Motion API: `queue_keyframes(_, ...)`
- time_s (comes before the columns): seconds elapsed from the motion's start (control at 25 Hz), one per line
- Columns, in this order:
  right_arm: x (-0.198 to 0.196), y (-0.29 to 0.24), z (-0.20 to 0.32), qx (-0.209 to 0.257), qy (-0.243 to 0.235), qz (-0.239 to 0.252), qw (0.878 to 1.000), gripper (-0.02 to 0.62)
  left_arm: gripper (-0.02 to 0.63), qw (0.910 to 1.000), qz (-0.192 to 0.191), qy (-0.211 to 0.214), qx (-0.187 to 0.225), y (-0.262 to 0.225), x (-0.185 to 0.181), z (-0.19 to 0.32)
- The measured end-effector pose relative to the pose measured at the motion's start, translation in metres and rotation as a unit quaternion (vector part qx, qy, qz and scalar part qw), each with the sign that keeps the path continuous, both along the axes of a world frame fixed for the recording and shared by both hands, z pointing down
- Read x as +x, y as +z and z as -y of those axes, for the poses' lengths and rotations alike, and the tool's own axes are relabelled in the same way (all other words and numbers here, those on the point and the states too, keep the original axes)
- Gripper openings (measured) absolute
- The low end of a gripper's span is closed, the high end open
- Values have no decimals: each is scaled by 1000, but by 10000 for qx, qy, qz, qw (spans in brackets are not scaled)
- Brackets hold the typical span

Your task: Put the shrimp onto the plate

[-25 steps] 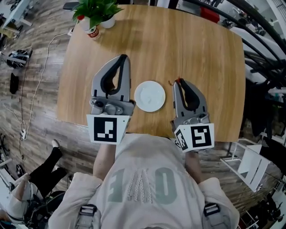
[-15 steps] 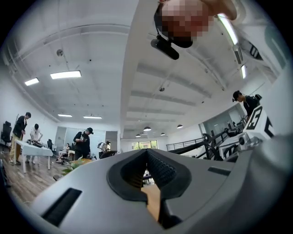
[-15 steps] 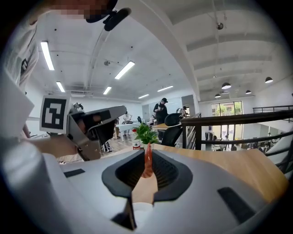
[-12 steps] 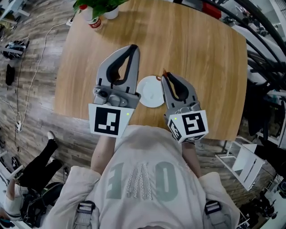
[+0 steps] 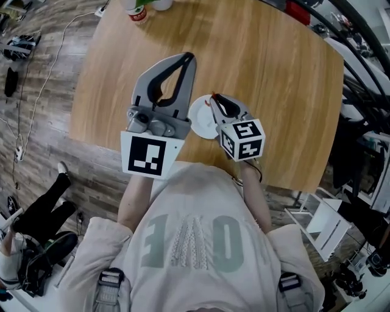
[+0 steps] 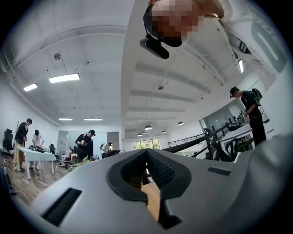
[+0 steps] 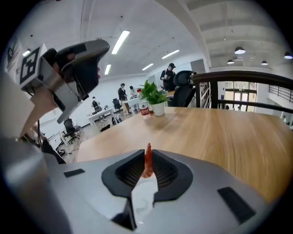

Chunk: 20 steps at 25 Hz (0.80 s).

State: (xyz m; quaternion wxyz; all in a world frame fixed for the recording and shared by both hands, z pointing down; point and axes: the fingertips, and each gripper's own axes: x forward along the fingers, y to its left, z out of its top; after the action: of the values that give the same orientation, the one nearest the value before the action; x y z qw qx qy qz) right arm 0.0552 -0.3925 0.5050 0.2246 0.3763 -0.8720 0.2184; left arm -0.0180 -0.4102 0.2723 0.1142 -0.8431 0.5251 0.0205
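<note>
In the head view my right gripper [image 5: 212, 99] is shut on a small orange-red shrimp [image 5: 211, 96] and hangs over the upper right part of the white plate [image 5: 199, 116]. The right gripper view shows the shrimp [image 7: 148, 161] upright between the jaw pads, with the plate [image 7: 143, 195] showing white through the gap below it. My left gripper [image 5: 186, 58] is shut with nothing in it, raised to the left of the plate, its jaws reaching past the plate's far rim. In the left gripper view the left gripper [image 6: 146, 152] points up at the ceiling.
The round-cornered wooden table [image 5: 274, 91] carries a potted plant [image 7: 154, 99] and a small red-labelled bottle [image 5: 138, 13] at its far left corner. A cable [image 5: 42, 67] runs along the floor on the left. Black railings and desks stand to the right; people stand far off.
My right gripper has carried the shrimp leftward from the plate's right side to above the plate. The left gripper has come up and closer to the plate's left side.
</note>
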Motion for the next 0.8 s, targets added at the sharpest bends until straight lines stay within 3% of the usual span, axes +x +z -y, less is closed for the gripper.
queue_keyframes(0.36,-5,69,-23,-1056,-405,-501,9923,60,9,9997,225,-26,-128,12,0,4)
queue_keyframes(0.52,-3,79,-33,-1024,-529,-703,9908,60,9,9994,271,-63,-189,18,-1,3)
queue_keyframes(0.8,0,78,-31,-876,-404,-931,9910,61,9,9998,15,-50,-182,11,-4,5)
